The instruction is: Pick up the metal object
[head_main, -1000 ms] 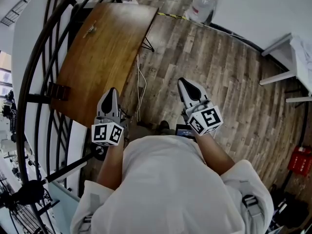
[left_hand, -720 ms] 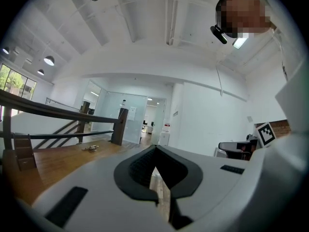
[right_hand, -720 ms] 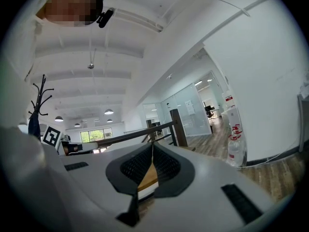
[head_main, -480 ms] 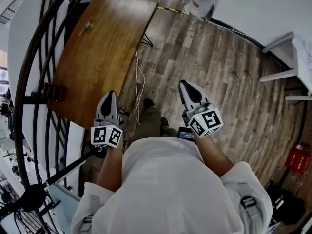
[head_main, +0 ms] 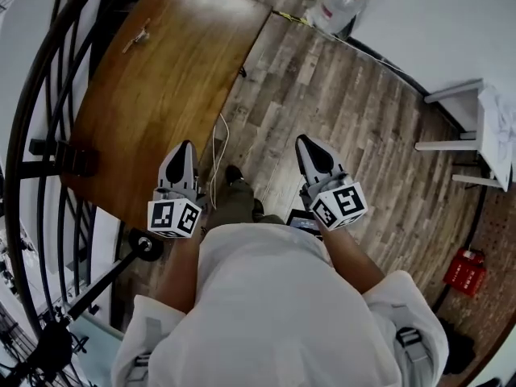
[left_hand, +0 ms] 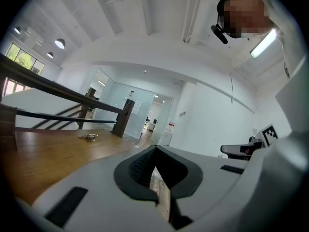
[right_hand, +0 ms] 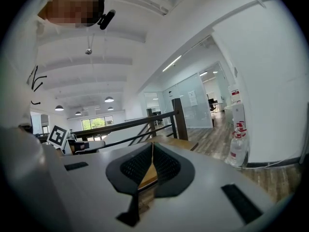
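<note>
Since the left tool [head_main: 185, 147] and right tool [head_main: 306, 140] are closed and empty, nothing is picked up yet. The small silver metal object [head_main: 136, 35] lies far ahead of them on the brown wooden surface [head_main: 161, 103].

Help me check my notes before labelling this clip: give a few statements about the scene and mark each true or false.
1. The metal object lies on the wooden table. True.
2. The left gripper holds the metal object. False: its jaws are shut on nothing, and the object lies at the table's far end.
3. The right gripper is shut and empty, above the plank floor. True.
4. The red crate sits on the table. False: it stands on the floor, off to the person's right.
</note>
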Available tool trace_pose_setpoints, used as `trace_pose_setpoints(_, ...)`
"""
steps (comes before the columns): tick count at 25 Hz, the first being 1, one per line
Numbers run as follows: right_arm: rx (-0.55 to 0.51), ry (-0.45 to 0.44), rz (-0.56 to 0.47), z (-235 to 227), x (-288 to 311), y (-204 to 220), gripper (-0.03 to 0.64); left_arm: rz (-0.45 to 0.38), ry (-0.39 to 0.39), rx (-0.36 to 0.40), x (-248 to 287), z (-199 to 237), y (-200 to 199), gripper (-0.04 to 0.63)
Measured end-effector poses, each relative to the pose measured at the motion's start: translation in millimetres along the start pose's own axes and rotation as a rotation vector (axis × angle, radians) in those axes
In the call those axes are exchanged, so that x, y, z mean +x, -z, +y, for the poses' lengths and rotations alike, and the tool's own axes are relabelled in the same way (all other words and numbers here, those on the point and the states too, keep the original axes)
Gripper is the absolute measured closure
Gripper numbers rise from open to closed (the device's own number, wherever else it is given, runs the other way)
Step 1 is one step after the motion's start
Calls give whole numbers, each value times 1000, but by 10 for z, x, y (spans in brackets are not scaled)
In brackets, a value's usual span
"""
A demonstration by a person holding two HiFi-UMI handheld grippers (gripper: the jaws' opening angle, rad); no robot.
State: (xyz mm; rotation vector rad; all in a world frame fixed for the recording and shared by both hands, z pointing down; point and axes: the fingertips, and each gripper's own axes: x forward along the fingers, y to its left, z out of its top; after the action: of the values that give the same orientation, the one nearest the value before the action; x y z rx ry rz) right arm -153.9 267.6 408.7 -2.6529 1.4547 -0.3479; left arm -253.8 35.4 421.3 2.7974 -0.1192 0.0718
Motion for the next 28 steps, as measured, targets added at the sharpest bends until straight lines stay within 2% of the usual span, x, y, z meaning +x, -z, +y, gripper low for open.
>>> trace_pose_setpoints(6,-62,-48,32,26,743,-191,592,6,-20,-33,353,480,6,583)
trace_pose_setpoints(12,-88,-42,59,-101,1119,-262,592,-18,-26,-13,605,754,-99,582)
trace_pose_setpoints(16,-97,-40,63,-221,1307,-335,592,-12,-40,-27,733,889,-107,583)
trace_pose_setpoints(20,-93,-56,68,-450,1487,-382,592,-7,-72,-25,900,880,-147,581)
trace_pose_setpoints(28,-57,-168,66,-1198,1939,-635,592,-18,-184,18,1500,600,-310,582)
